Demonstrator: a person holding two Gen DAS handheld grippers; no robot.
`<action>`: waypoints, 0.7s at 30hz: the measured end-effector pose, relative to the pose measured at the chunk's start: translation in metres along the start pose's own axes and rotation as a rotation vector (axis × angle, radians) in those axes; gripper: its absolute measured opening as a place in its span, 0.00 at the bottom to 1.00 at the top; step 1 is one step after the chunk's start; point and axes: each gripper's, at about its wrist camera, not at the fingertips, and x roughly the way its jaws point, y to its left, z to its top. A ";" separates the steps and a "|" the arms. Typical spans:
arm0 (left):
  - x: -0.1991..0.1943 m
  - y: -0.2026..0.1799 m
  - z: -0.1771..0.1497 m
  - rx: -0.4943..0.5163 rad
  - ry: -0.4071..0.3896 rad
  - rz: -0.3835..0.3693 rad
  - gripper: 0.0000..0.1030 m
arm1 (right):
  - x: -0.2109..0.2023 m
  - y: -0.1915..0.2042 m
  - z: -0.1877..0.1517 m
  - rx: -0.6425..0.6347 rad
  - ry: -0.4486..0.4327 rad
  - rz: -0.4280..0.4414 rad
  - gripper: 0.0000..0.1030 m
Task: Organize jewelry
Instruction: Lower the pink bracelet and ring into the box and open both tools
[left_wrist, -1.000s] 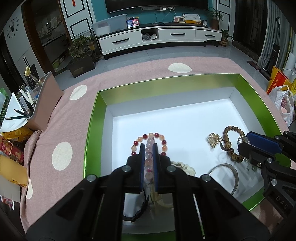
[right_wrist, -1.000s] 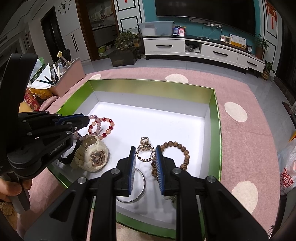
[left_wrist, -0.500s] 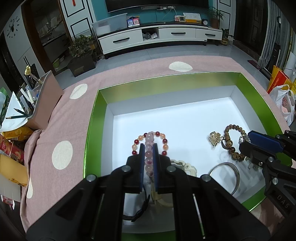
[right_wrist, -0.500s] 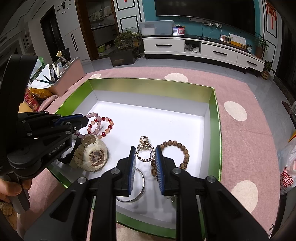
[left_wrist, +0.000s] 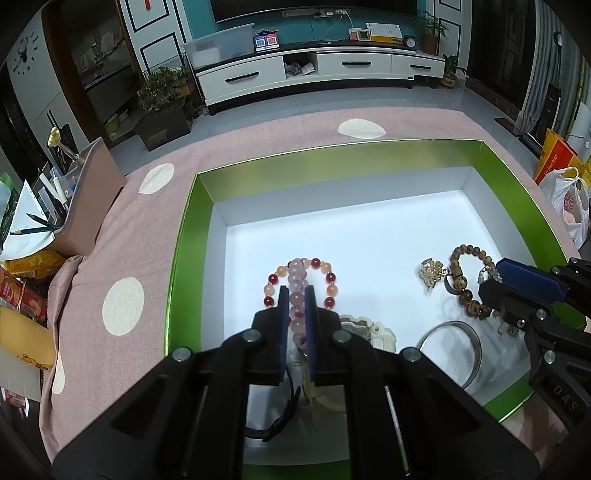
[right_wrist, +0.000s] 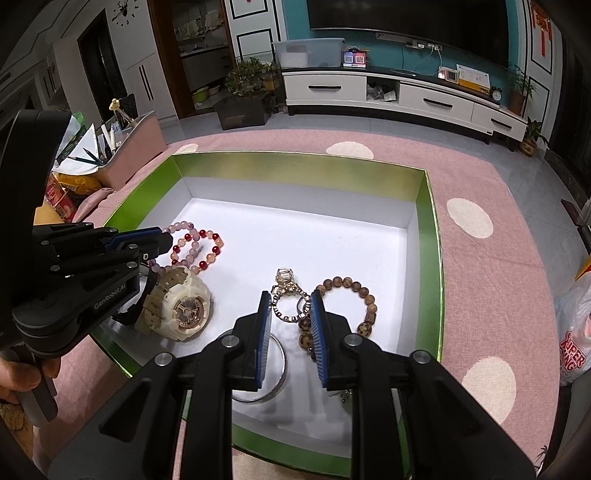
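The pale bead bracelet (left_wrist: 296, 291) lay in the left of the green-walled box (left_wrist: 186, 236), partly over a red-and-orange bracelet (left_wrist: 328, 275), its strand running straight along the left gripper (left_wrist: 296, 314), whose jaws were clamped on it. The right gripper (right_wrist: 290, 325) hung well to the right above the gold chain (right_wrist: 286, 295), jaws partly apart, holding nothing.

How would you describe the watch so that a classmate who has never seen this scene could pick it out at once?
Find the green-rimmed box with the white floor on the pink dotted cloth. In its near left corner, beside the left gripper, lies the watch. It is the one chunky cream piece with a round dial; its neighbours are bead bracelets and a plain metal bangle.
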 end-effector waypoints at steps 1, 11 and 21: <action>0.000 0.000 0.000 0.000 0.000 0.000 0.07 | 0.000 0.000 0.000 0.000 -0.001 -0.001 0.20; 0.000 0.000 0.000 0.001 0.001 -0.001 0.07 | -0.001 0.000 0.001 0.000 0.003 -0.003 0.21; -0.001 0.002 -0.001 -0.011 -0.002 -0.007 0.35 | -0.001 0.000 0.003 0.013 0.003 -0.005 0.22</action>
